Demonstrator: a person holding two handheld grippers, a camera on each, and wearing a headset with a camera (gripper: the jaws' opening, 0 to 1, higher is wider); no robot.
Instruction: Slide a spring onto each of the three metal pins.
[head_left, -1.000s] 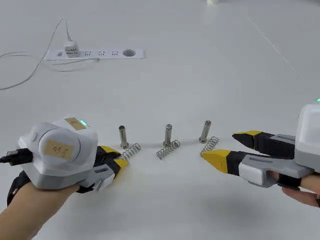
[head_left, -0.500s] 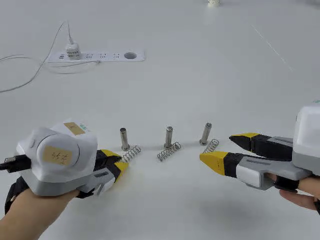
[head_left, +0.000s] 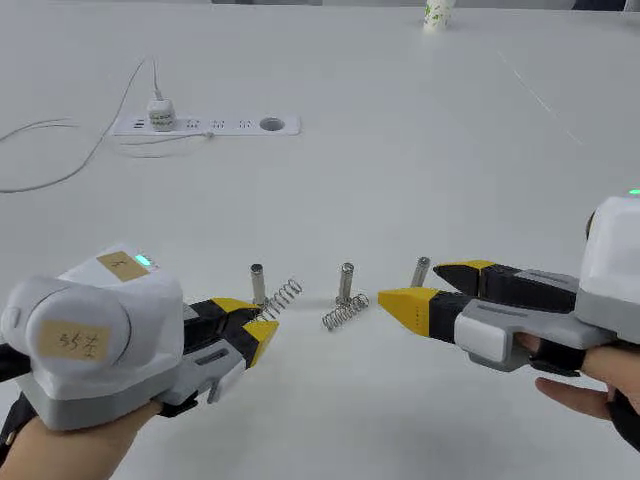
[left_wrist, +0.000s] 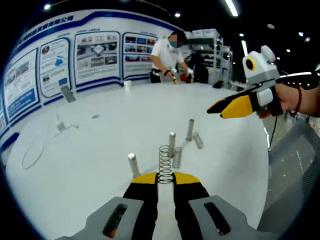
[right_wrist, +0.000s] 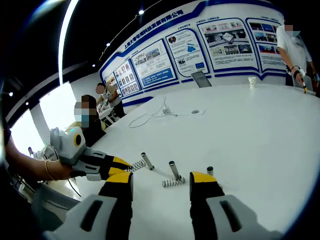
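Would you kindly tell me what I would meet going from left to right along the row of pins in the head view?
Left pin → held spring, in the left gripper → middle pin → right pin. The loose spring overlaps the middle pin and the right gripper overlaps the right pin, so both are omitted.

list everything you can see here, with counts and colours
pins: three, silver, upright in a row mid-table
springs: three, silver; one lying by the middle pin, one by the end pin nearest the right tongs, one in the left tongs
power strip: one, white, far left
cable: at least one, white, trailing left from the strip
cup: one, white and green, far edge
table: one, white
posters: several, blue and white, on the wall
people: one standing, white shirt, past the table
left tongs: yellow and black, shut on a spring
right tongs: yellow and black, open
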